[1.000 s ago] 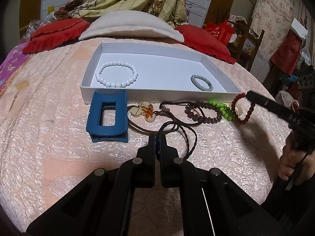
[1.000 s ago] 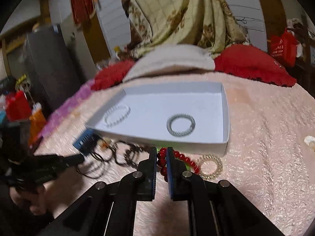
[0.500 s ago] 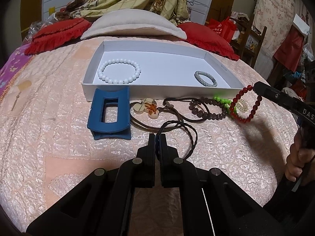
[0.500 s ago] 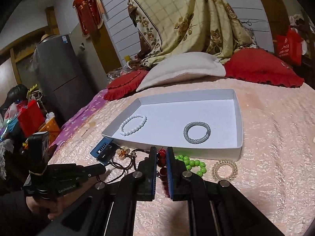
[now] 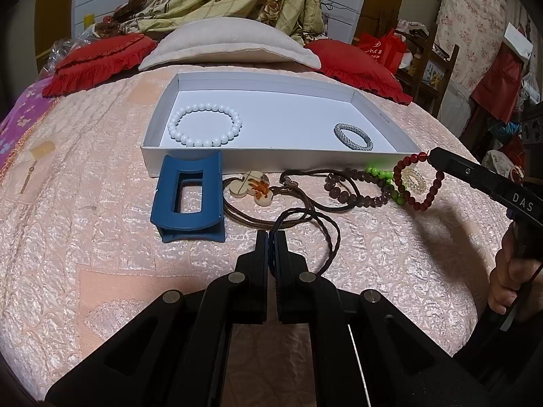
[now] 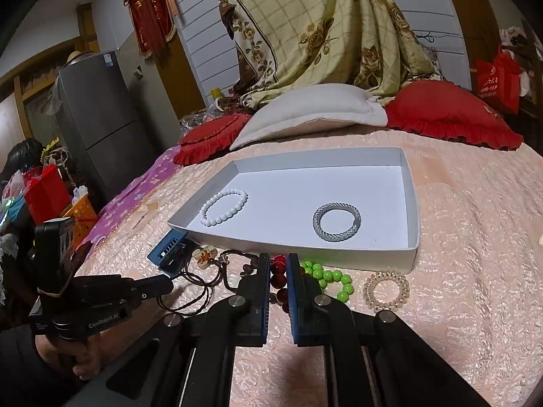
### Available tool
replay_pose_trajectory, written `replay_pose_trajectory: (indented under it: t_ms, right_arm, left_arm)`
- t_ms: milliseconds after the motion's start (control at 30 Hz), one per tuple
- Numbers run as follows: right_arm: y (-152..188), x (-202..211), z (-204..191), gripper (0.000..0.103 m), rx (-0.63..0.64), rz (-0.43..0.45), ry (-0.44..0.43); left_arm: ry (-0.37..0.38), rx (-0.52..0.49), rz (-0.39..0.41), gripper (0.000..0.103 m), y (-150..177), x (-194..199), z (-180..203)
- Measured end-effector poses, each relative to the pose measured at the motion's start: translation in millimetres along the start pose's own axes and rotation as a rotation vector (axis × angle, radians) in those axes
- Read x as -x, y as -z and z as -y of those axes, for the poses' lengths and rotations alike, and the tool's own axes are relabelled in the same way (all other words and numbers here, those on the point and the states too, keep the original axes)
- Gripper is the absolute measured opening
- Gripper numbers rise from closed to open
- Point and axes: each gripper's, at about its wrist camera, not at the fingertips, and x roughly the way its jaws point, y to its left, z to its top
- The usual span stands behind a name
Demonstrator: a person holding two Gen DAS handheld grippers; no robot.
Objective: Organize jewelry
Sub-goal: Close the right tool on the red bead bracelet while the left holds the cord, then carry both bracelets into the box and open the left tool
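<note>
Right gripper (image 6: 278, 266) is clamped on a red bead bracelet (image 6: 277, 279), beads showing between the blue-edged fingers (image 6: 263, 291). White tray (image 6: 412, 203) lies beyond on the pink quilted bedspread (image 6: 475, 237); inside it, a white bead bracelet (image 6: 223, 207) at left and a silver mesh bracelet (image 6: 336, 222) at right, well apart. Before the tray's near wall: blue hair claw (image 6: 169, 251), brown cord necklace (image 6: 193, 288), green bead bracelet (image 6: 327, 279), pale coil hair tie (image 6: 386, 286). Left gripper (image 6: 168, 283) low left, jaws together, hovering by the cord.
</note>
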Motion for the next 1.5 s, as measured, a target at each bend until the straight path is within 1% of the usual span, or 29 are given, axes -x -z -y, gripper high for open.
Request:
replay_pose_trajectory:
  t_ms: [633,800,900,1067,1200,1300,1367,1500]
  right_arm:
    - [-0.2,-1.3,0.3,0.008,0.004,0.001,0.003]
    - [-1.4,3.7,0.0,0.008,0.001,0.019,-0.004]
    - [-4.8,8.6,0.6,0.008,-0.004,0.036,-0.008]
    - [-19.0,17.9,-2.0,0.008,-0.003,0.081,-0.024]
    - [-40.4,14.4,-4.9,0.008,-0.003,0.096,-0.035]
    - [-59.0,2.0,-3.6,0.008,-0.002,0.078,-0.013]
    - [-72.1,-12.0,2.1,0.008,-0.024,0.05,0.003]
    - [-95.5,-43.7,15.5,0.008,-0.06,0.014,0.023]
  left_arm:
    - [-0.005,-0.006,-0.002,0.002,0.5,-0.1,1.8]
    - [0.01,-0.008,0.027,0.002,-3.3,12.0,5.1]
    - [0.03,0.001,0.069,0.002,-9.6,23.5,5.0]
    - [0.064,0.025,0.132,0.002,-32.8,36.8,5.4]
    - [0.053,0.0,0.148,0.002,-61.7,29.2,8.4]
    - [0.059,0.003,0.121,0.002,-84.5,10.3,4.1]
    - [0.055,-0.004,0.089,0.002,-100.4,-10.9,1.6]
    - [0.045,-0.003,0.041,0.002,-114.9,-46.7,0.0]
